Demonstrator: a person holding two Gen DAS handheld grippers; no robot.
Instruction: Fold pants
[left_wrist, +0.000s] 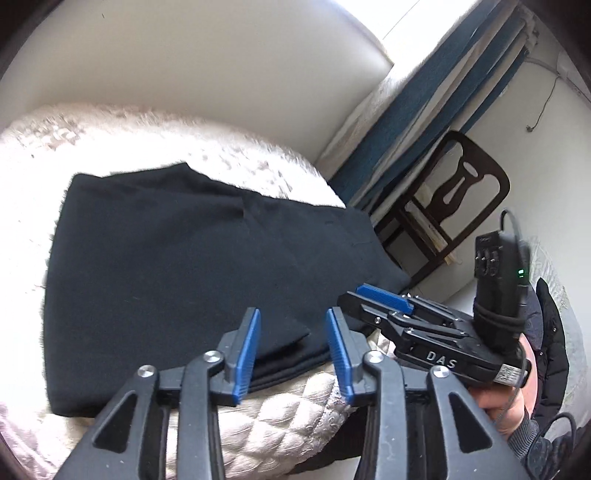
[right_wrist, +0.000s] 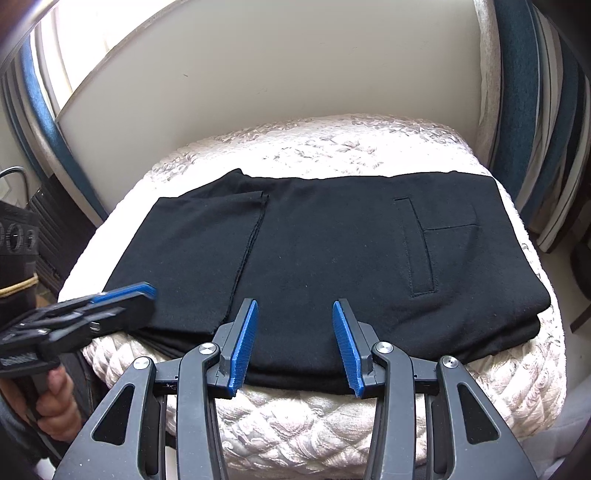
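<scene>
Two hand-held grippers hang over the near edge of the bed, and neither one has cloth in it. Your left hand-held gripper (left_wrist: 293, 356) stands with its jaws apart, the blue pads bare, just above the near left corner of the pants (right_wrist: 325, 266). Your right hand-held gripper (right_wrist: 295, 347) is parted as well, nothing between its pads, poised over the near hem of the stack toward the middle.

The pants lie on the quilted cover (right_wrist: 314, 432) of the bed, stretched across it from the left edge almost to the right edge and stopping short of the headboard (right_wrist: 258, 85) at the far side. You have a flat, layered rectangle: a leg end is laid back over the left part, its raw hem running from the far side toward you, and the stitched pocket (right_wrist: 436, 243) faces up toward the right edge. At the near edge you can count stacked layers, so the lengthwise fold and one crosswise fold look done.

What is left, by my reading, is little: perhaps one more fold to bring the bundle down to a compact size, and squaring the slightly uneven near left corner. If this size is your goal, the job looks almost finished.
</scene>
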